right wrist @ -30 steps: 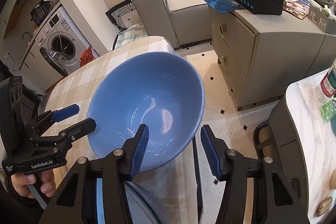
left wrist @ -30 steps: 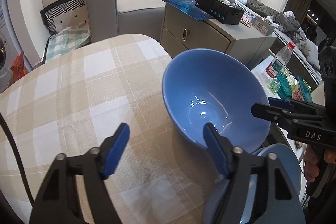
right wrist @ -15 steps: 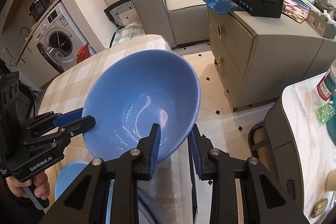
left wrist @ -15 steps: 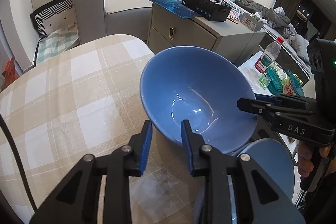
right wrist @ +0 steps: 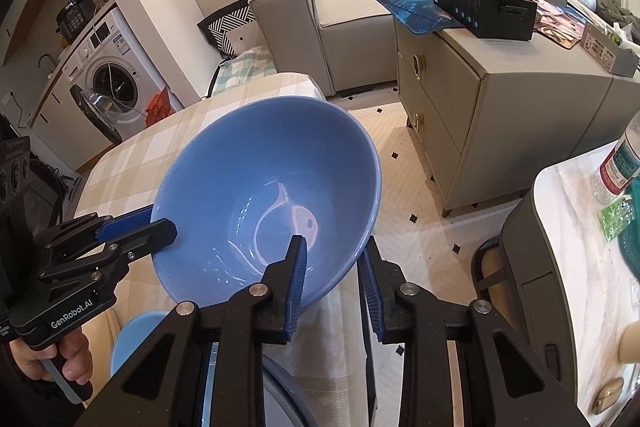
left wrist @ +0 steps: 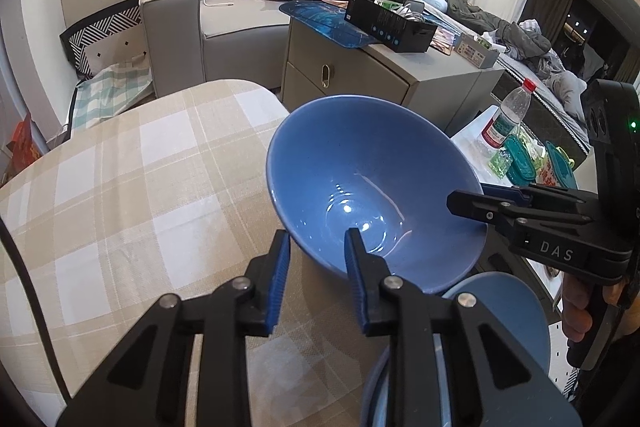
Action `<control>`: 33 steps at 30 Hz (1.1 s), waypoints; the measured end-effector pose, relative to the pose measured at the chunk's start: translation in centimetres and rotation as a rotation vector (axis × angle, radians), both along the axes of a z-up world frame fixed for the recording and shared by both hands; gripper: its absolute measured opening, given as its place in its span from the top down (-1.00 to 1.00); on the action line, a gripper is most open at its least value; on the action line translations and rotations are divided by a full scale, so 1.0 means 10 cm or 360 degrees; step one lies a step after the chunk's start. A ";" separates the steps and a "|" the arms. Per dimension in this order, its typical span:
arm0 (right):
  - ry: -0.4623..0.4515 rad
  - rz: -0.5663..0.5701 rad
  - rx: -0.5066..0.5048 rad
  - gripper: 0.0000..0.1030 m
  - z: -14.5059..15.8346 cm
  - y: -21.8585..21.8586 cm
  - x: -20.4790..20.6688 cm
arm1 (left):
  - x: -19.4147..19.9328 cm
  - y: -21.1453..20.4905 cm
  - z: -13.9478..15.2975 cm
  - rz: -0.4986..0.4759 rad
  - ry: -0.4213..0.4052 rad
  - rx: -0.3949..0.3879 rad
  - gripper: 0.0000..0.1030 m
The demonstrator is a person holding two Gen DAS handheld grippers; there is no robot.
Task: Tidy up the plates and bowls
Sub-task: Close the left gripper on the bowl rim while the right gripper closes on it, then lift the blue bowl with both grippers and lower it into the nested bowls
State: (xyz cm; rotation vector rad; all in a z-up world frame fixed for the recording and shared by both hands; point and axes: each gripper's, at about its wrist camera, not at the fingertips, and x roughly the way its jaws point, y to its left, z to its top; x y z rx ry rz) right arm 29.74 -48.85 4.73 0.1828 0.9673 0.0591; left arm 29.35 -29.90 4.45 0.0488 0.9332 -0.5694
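both tongs, left and right, clamped on the blue bowl's rim

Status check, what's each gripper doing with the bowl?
Left gripper and right gripper both clamped on big blue bowl rim. Bowl lifted, tilted. Smaller blue dish directly below.

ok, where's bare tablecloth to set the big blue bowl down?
The checked tablecloth is bare left of and beyond the blue bowl, out to the rounded table edge facing the sofa. The near right corner is crowded: smaller blue dishes sit under the bowl, beside the right gripper.
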 end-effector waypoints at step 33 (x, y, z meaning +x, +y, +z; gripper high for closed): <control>-0.0235 -0.0001 -0.0091 0.46 0.92 0.18 -0.74 | -0.67 0.08 0.92 -0.0029 -0.0275 -0.0060 0.49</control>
